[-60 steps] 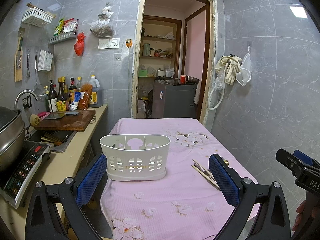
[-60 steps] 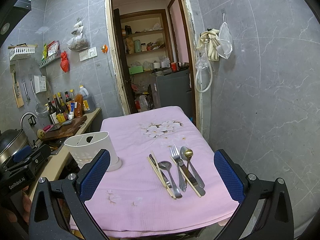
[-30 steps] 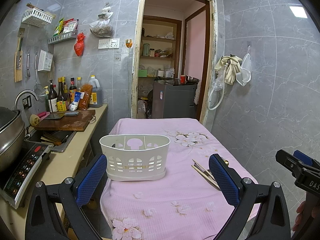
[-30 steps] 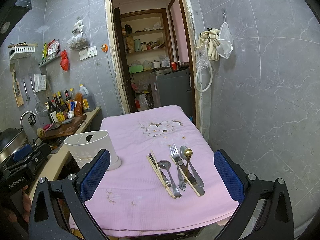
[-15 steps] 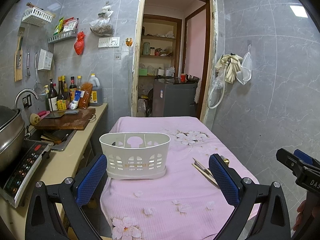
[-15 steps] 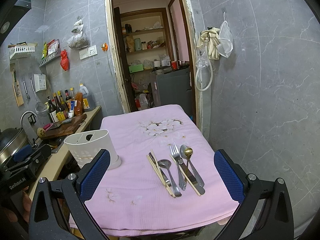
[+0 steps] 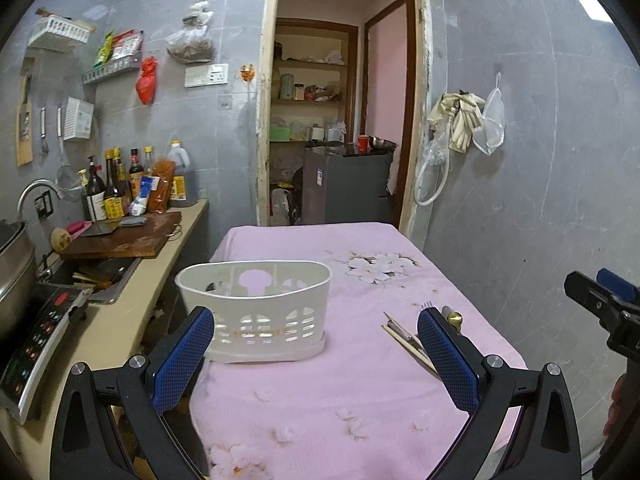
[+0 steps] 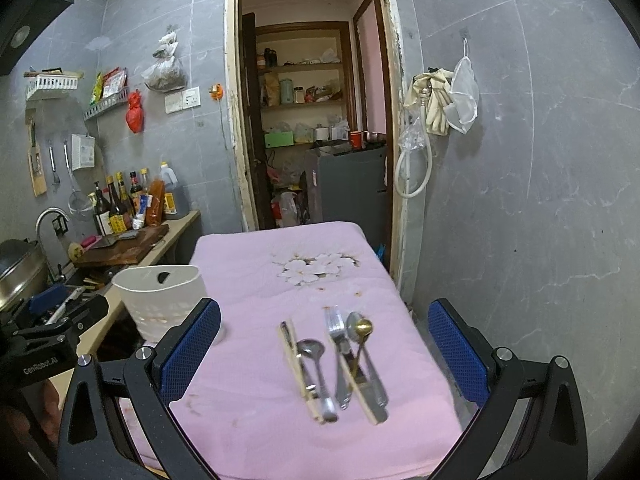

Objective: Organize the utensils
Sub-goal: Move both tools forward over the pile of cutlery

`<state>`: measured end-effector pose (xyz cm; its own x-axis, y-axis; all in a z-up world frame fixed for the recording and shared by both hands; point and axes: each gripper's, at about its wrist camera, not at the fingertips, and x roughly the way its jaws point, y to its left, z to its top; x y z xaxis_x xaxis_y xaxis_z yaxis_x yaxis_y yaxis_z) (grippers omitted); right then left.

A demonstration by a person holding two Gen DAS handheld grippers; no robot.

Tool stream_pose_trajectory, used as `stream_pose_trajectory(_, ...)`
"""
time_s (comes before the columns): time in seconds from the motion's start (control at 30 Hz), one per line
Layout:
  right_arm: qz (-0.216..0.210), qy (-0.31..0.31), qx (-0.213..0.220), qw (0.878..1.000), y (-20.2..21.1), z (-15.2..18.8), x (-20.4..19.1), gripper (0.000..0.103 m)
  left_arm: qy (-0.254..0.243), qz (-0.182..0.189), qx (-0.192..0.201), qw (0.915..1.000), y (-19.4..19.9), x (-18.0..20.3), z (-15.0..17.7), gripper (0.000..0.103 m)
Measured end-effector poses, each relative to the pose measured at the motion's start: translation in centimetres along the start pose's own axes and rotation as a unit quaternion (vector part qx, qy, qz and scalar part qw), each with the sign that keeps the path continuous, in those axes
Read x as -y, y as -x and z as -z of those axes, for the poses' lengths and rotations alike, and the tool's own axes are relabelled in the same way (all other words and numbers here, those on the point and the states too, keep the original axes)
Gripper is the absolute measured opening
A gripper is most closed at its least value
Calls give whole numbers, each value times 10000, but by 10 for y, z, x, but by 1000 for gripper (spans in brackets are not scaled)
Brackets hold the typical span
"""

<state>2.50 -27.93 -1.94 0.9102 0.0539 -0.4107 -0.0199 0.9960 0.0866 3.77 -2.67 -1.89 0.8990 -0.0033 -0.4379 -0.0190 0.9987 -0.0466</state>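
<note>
The left gripper (image 7: 316, 344) has its blue pads (image 7: 182, 356) spread wide with nothing between them — it hangs above the near end of the table (image 7: 360, 400). Ahead of it, toward its left pad, the white caddy (image 7: 256, 312) stands upright on the pink cloth, apart from both pads. Just past its right pad, chopstick ends and a gold spoon tip peek out.

The right gripper (image 8: 324, 344) is likewise wide apart and holds nothing. Between its pads (image 8: 456, 356), down on the cloth, lie the utensils in a loose row: chopsticks (image 8: 298, 368) at the left, a spoon (image 8: 316, 372) touching them, then a fork (image 8: 338, 352), a small gold spoon (image 8: 360, 340) crossing a larger spoon, and a second chopstick lying slanted. This view is slightly blurred, so whether a knife lies under them cannot be told. The caddy sits well to the left of the utensils, near the table's left edge, beside the counter (image 8: 176, 236).
</note>
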Motion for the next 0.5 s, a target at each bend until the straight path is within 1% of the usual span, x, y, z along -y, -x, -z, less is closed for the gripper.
stream_pose_trajectory(0.17,-177,-6,-243,9995,-33,-7,31,102,-21,119,-258,9996,-31,26,-9,102)
stream_pose_trajectory(0.23,-292,-34,-394,9988,-53,-7,46,102,13,123,-382,9992,-46,36,-10,102)
stream_pose_trajectory(0.3,-412,-63,-556,9976,-73,-6,62,102,75,88,-565,9983,-62,46,-11,102)
stream_pose_trajectory(0.4,-629,-55,-771,9950,-103,-5,76,101,292,75,-847,9959,-91,62,-10,102)
stream_pose_trajectory(0.43,-740,-31,-870,9934,-119,-3,83,98,339,65,-905,9953,-99,66,-10,102)
stream_pose_trajectory(0.47,-821,-12,-958,9920,-131,-1,88,91,386,41,-962,9946,-108,72,-8,102)
stream_pose_trajectory(0.5,-898,5,-1031,9906,-142,2,92,87,406,20,-992,9942,-116,76,-8,102)
